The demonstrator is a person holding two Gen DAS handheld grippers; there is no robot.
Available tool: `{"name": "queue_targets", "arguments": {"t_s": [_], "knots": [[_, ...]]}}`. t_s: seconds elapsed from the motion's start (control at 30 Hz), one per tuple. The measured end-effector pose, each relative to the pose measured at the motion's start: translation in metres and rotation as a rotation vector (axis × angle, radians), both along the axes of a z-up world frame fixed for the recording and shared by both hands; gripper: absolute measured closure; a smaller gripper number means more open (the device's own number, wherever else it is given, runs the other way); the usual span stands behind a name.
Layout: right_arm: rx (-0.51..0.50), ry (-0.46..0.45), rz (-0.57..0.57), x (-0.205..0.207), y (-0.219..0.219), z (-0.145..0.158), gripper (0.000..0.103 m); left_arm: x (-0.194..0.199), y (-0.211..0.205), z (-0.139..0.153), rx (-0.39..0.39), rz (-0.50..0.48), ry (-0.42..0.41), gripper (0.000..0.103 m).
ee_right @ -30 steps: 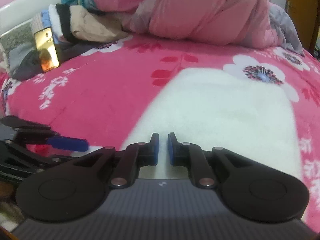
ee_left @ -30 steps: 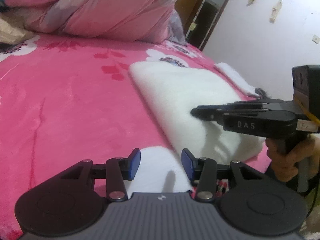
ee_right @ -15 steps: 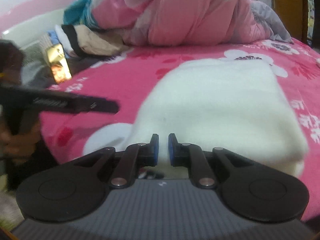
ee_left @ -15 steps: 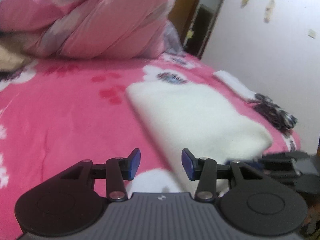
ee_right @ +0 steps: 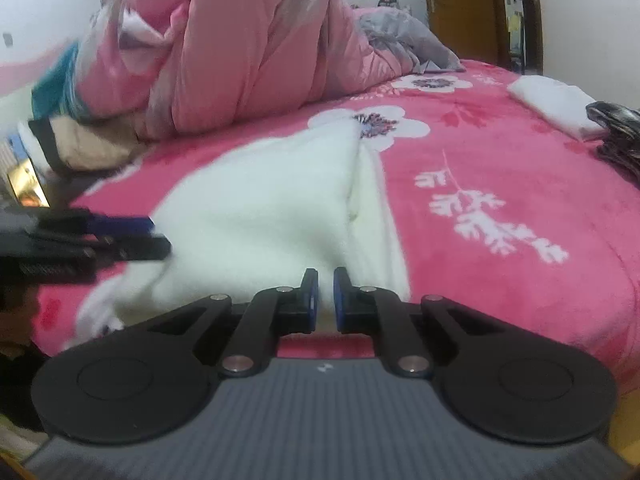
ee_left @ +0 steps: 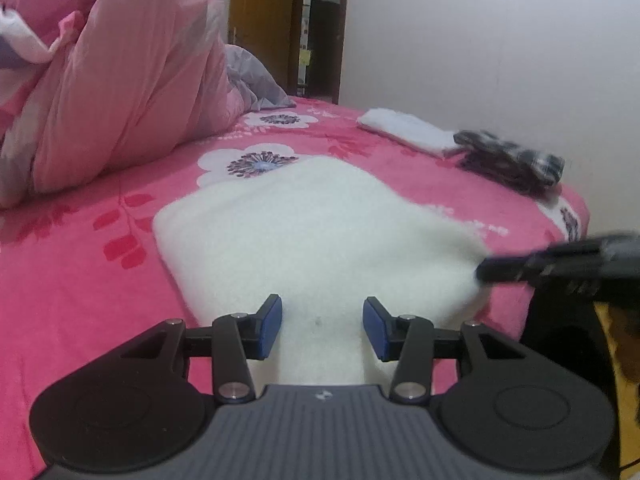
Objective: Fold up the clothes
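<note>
Left wrist view, left tongs (ee_left: 322, 328) parted over white garment (ee_left: 304, 232), right tongs (ee_right: 326, 300) closing.

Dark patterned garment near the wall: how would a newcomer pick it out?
Start at the pink floral bedspread and follow it to the edge beside the white wall. There a small folded white cloth lies; the dark patterned garment touches its near end, the only dark, crumpled item there.

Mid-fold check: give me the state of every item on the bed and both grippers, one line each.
White fleece garment: folded, lying flat.
Left gripper: open, empty, over the garment's near edge.
Right gripper: nearly shut, whether it pinches fabric unclear.
White cloth: folded, at far edge.
Dark patterned garment: bunched beside it.
Pink duvet: heaped.
</note>
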State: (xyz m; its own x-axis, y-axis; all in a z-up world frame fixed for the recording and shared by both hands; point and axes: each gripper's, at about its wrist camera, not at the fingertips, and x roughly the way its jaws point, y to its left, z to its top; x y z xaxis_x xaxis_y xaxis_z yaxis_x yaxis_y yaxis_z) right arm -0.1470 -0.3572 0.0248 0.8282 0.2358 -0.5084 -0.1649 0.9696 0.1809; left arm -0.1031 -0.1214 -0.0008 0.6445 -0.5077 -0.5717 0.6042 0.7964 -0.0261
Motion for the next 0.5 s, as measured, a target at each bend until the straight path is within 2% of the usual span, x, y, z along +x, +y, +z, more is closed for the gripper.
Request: {"name": "queue_targets", "arguments": {"t_s": [0.1, 0.23, 0.33, 0.43, 0.5], "knots": [[0.007, -0.074, 0.003, -0.002, -0.003, 0.021, 0.094, -0.001, 0.000, -0.001, 0.012, -0.001, -0.003, 0.057], [0.011, -0.138, 0.049, 0.018, 0.007, 0.035, 0.094, -0.001, -0.001, -0.001, 0.018, 0.000, -0.002, 0.056], [0.001, -0.101, 0.064, 0.040, 0.016, 0.021, 0.094, -0.002, -0.002, -0.001, 0.029, -0.003, -0.006, 0.055], [-0.026, -0.023, 0.044, 0.060, 0.017, -0.005, 0.096, -0.003, -0.001, -0.002, 0.026, -0.008, -0.007, 0.054], [-0.025, -0.021, 0.048, 0.058, 0.015, -0.010, 0.097, -0.004, -0.001, -0.003, 0.025, -0.013, -0.010, 0.053]]}}
